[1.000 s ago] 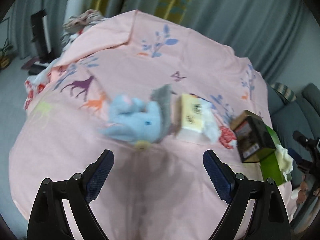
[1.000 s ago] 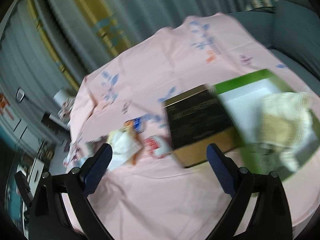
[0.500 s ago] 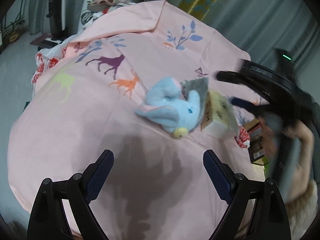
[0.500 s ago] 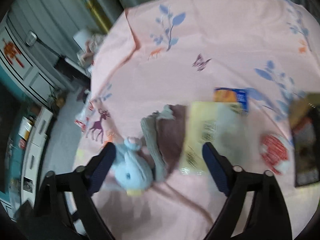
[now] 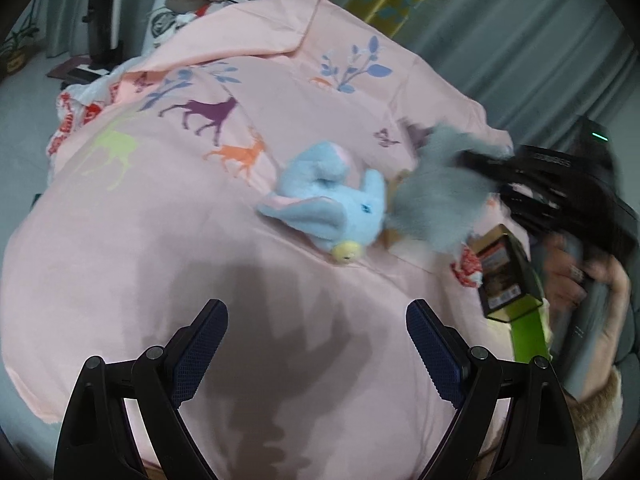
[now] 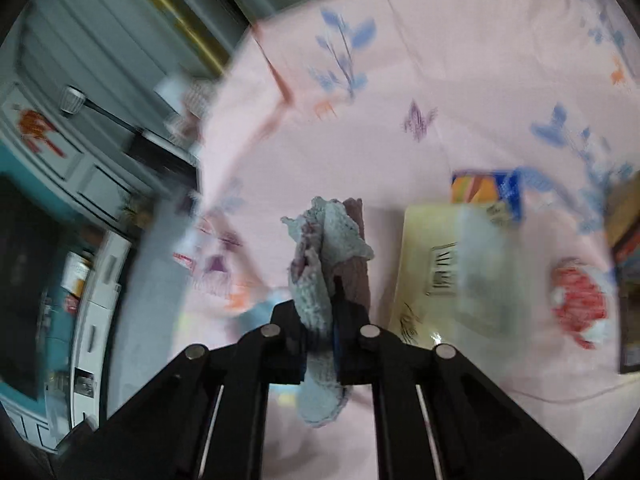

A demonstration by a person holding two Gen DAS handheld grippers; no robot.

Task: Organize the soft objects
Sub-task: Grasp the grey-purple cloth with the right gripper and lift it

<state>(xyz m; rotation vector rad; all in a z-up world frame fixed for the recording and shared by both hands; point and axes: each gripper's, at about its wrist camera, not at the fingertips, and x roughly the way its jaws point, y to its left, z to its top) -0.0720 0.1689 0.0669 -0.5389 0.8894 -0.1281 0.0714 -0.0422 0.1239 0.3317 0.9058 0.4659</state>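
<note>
Grey cloth (image 6: 326, 256) sits clamped in the shut right tongs (image 6: 320, 344) above the pink bed sheet (image 5: 200, 240), while the blue plush elephant (image 5: 328, 216) lies ahead of the wide-open, empty left tongs (image 5: 316, 336), nearer them.

- One blue plush elephant (image 5: 332, 208), ahead of the left hand-held gripper (image 5: 316, 344).
- One grey cloth (image 6: 324, 280), pinched in the right hand-held gripper (image 6: 322, 344).
- One yellow tissue pack (image 6: 436, 264), right of it.
- One dark box (image 5: 506, 276).
- One green box (image 5: 528, 334).
- One pink bedsheet (image 5: 160, 248).
</note>
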